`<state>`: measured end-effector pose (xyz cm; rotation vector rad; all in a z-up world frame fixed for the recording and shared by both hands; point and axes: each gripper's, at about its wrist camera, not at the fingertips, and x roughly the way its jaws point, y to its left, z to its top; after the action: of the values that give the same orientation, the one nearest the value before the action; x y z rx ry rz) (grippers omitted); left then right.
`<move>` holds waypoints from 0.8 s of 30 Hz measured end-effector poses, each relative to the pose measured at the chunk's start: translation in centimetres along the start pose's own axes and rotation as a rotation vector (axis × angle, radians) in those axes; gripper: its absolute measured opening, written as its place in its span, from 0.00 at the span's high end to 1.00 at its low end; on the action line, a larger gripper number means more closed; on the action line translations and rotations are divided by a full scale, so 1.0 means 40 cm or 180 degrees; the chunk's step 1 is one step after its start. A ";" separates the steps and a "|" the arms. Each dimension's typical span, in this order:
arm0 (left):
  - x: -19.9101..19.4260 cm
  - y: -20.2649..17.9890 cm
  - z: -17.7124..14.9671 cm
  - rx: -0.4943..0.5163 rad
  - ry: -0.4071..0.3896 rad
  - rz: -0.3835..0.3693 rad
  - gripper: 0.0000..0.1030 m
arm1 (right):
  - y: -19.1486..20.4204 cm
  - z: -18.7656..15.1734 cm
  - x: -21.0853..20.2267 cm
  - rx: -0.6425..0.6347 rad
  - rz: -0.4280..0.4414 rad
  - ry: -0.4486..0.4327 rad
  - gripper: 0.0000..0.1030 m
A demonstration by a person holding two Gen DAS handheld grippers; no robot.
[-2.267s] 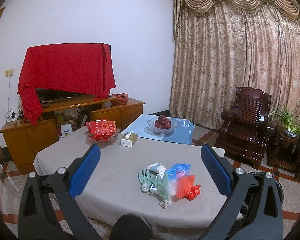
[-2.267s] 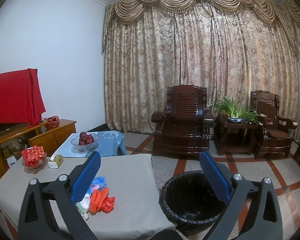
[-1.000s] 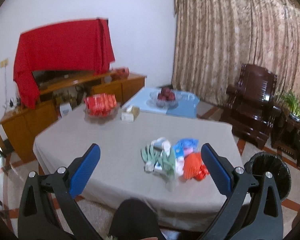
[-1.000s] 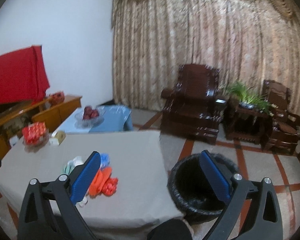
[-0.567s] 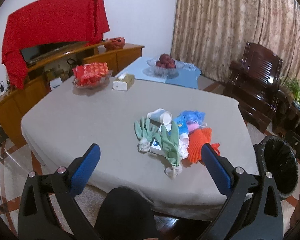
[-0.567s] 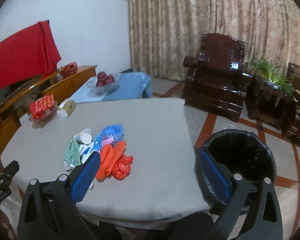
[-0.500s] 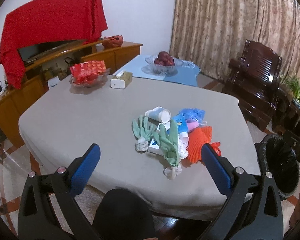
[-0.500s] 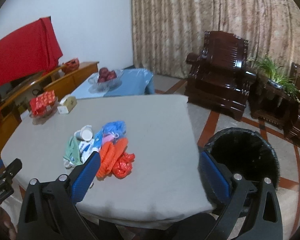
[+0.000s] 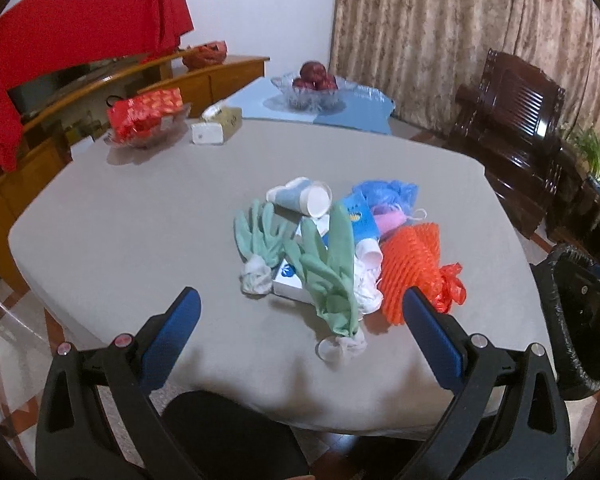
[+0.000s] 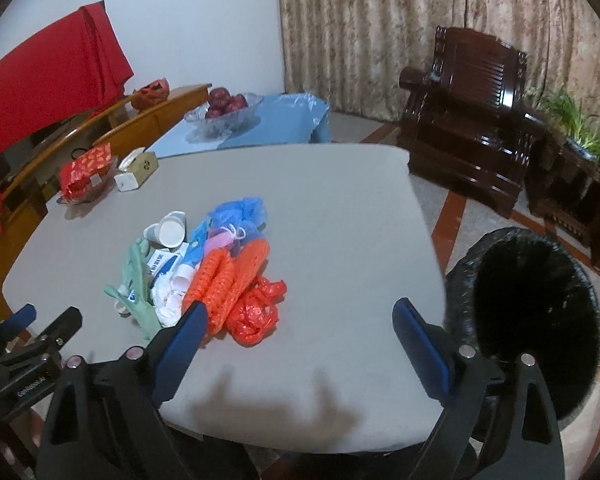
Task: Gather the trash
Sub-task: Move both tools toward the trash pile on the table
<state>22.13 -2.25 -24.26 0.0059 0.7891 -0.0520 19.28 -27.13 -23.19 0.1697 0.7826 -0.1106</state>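
Note:
A pile of trash lies on the grey table [image 9: 140,208]: green gloves [image 9: 328,264], a paper cup [image 9: 306,199], a blue bag [image 9: 386,194], orange netting [image 9: 410,264] and a red plastic bag [image 10: 256,312]. A black-lined bin [image 10: 536,312] stands on the floor right of the table. My left gripper [image 9: 300,312] is open and empty, just short of the pile at the near edge. My right gripper [image 10: 300,316] is open and empty over the table's near right part, beside the red bag; the left gripper shows at its lower left [image 10: 24,336].
A tissue box [image 9: 216,126], a dish of red packets [image 9: 146,118] and a fruit bowl [image 9: 314,84] on a blue table stand beyond the pile. A wooden cabinet [image 9: 204,76] runs along the left wall. Dark wooden armchairs [image 10: 468,120] stand by the curtain.
Both grippers have tilted down and moved closer to the table; the trash pile now looms larger. Both stay open.

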 end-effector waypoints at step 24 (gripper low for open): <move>0.222 -0.001 -0.003 -0.0071 0.0458 -0.0416 0.87 | 0.065 0.012 0.155 -0.0168 0.0178 0.0249 0.22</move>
<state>28.30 -2.70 -30.64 -0.0638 0.9334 -0.1680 24.40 -24.91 -26.94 0.1464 0.8570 -0.0304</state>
